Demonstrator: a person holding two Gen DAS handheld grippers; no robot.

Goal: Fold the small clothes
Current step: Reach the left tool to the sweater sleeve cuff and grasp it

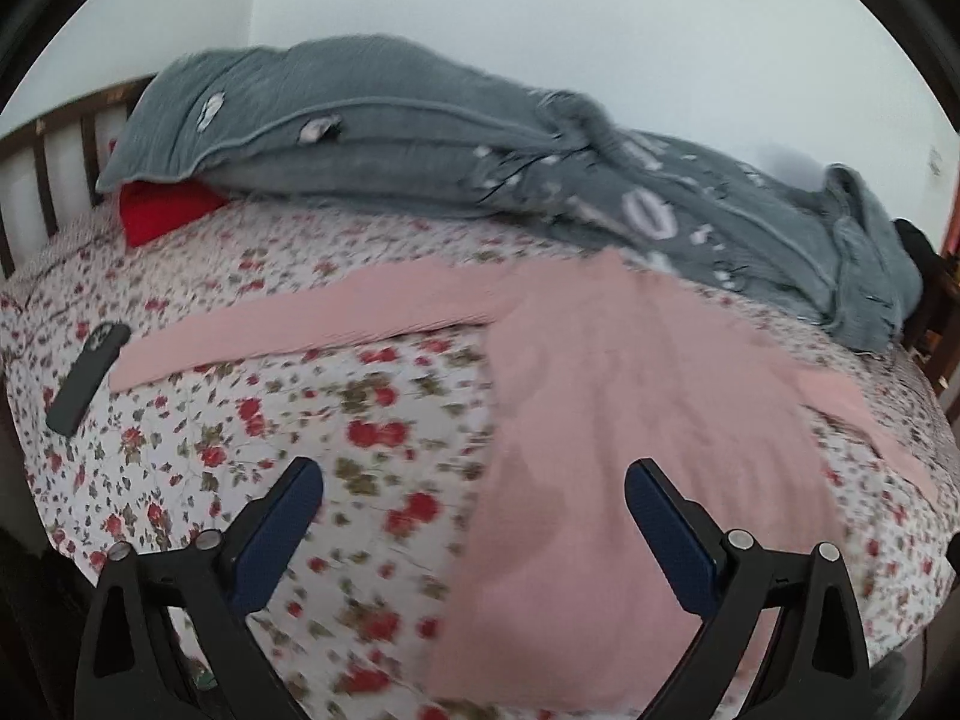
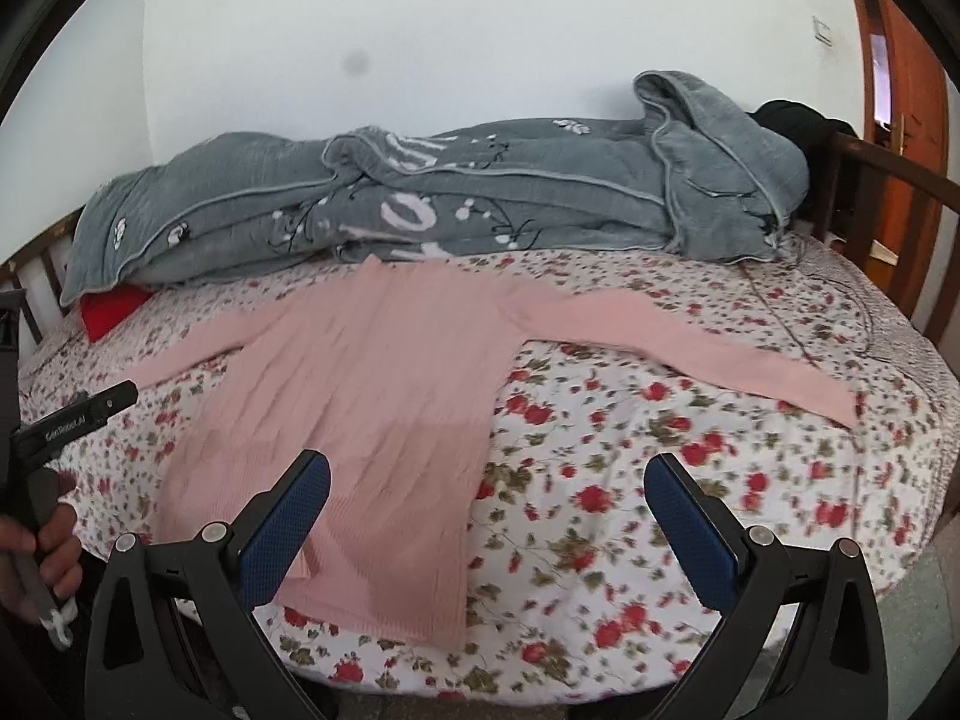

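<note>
A pink knit sweater (image 2: pixel 384 384) lies flat on the floral bedsheet (image 2: pixel 660 480), both long sleeves spread out to the sides. It also shows in the left wrist view (image 1: pixel 630 420), with its left sleeve (image 1: pixel 300 324) stretched across the sheet. My left gripper (image 1: pixel 474 480) is open and empty, above the sweater's lower left edge. My right gripper (image 2: pixel 489 471) is open and empty, above the sweater's lower right edge. The left gripper's body (image 2: pixel 72 414) and the hand holding it show at the left of the right wrist view.
A grey quilt (image 2: pixel 420 198) is bunched along the far side by the white wall. A red cushion (image 1: pixel 162 210) sits under its left end. A dark phone (image 1: pixel 87 378) lies on the sheet at left. A wooden bed frame (image 2: pixel 888 192) and door stand at right.
</note>
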